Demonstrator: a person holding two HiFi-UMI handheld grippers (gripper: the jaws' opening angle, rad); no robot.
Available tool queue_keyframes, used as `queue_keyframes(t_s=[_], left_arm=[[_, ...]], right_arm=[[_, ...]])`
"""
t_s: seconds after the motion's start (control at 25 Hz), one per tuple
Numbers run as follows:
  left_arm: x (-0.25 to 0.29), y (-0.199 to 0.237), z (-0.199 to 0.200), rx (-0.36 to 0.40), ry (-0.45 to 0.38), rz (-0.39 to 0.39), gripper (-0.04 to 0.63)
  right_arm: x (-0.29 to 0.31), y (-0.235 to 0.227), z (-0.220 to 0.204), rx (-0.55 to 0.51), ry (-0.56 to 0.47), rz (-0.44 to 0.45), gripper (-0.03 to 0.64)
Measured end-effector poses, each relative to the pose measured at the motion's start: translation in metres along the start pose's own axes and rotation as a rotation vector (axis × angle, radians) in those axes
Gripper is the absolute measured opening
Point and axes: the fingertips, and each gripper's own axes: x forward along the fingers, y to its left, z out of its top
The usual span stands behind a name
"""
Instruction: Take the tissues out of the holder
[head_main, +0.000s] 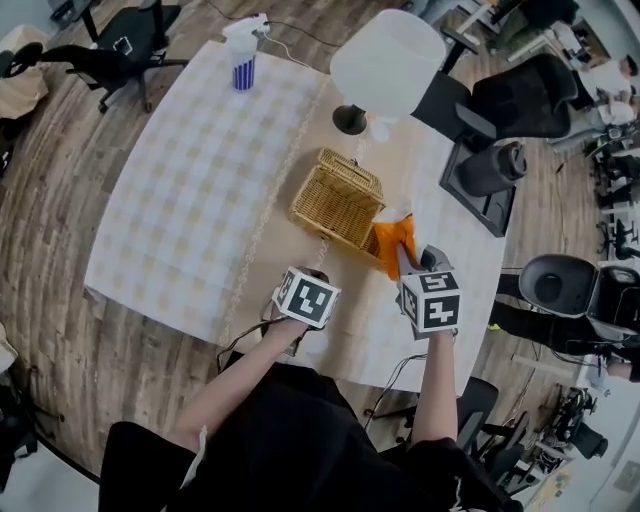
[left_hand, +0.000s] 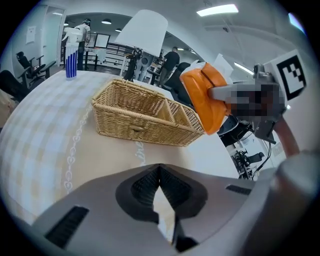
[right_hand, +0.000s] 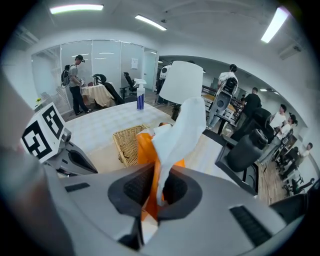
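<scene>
1 basket (head_main: 337, 198), 1 lamp (head_main: 388, 60), 1 spray bottle (head_main: 244, 55), 1 tissue pack (head_main: 392, 240).

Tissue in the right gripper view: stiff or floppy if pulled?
Probably floppy: the tissue curls and folds above the orange holder. Likely light and easy to tear, since it looks thin. The right gripper pinches holder and tissue together, so pulling may drag the holder along.

No lettering, brand or number could be read: only black-and-white square patterns were shown on the left cube (head_main: 306, 298) and right cube (head_main: 432, 300), and a wall notice (right_hand: 135, 62) was illegible.
</scene>
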Motion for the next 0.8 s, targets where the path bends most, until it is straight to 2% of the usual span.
queue_keyframes(t_s=[0.2, 0.8], left_arm=[[0.008, -0.016, -0.008, 0.079, 0.049, -0.024, 0.000], [0.030, -0.064, -0.043, 0.172, 0.152, -0.127, 0.000]], right_arm=[[-0.013, -0.011, -0.020, 0.055, 0.013, -0.037, 0.031], [-0.048, -0.024, -0.068, 0.174, 0.015, -0.121, 0.029]])
